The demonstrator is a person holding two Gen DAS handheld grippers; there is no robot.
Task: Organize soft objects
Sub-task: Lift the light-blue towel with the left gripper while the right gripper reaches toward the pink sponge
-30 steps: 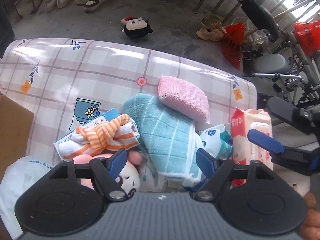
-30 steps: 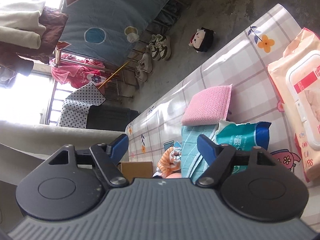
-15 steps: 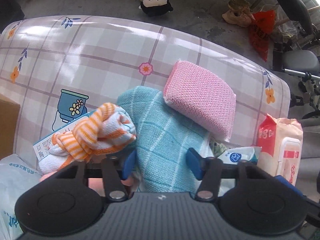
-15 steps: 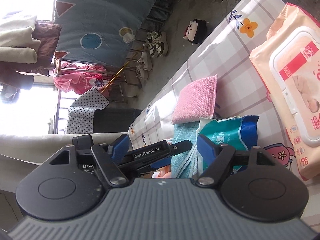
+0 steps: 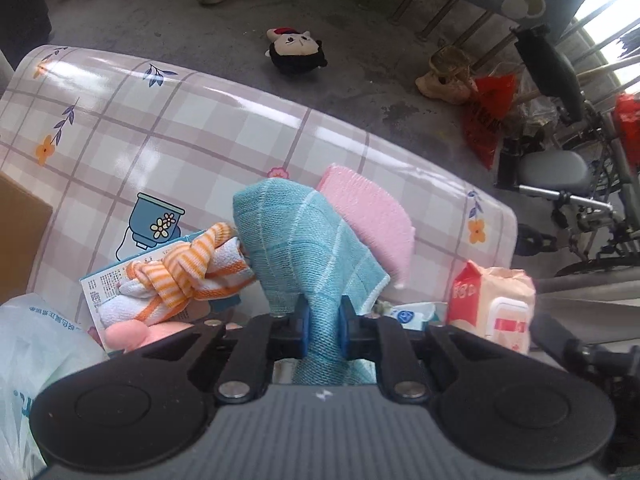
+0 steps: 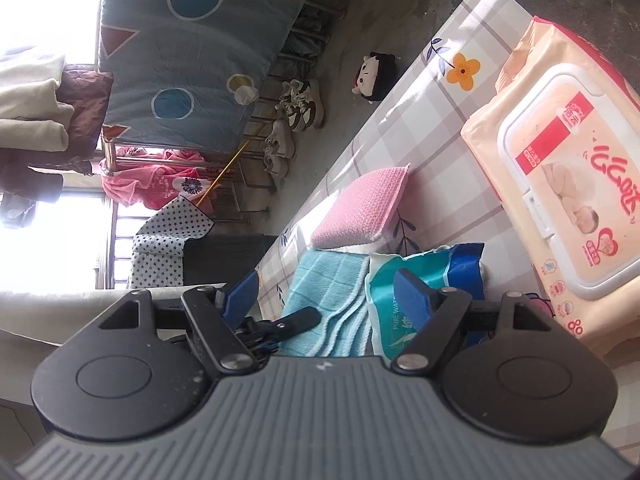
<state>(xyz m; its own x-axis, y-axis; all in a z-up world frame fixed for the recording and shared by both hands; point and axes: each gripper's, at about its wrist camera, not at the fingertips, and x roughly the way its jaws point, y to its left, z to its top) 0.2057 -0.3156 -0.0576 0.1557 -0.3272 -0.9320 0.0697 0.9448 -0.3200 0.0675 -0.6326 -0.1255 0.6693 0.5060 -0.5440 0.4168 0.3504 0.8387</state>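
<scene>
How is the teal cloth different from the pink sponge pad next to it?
The teal cloth is thin, checked with pale lines, and pinched up by the left gripper; the pink sponge pad is thick, plain and lies on the table, untouched. The cloth is bunched; the pad keeps its flat shape. Both are soft.

Legible only "PURE WAT", cut off, on the teal-and-blue tissue pack (image 6: 424,280) just left of the peach wipes pack (image 6: 560,184), whose lid carries red Chinese script too stylised to read.
</scene>
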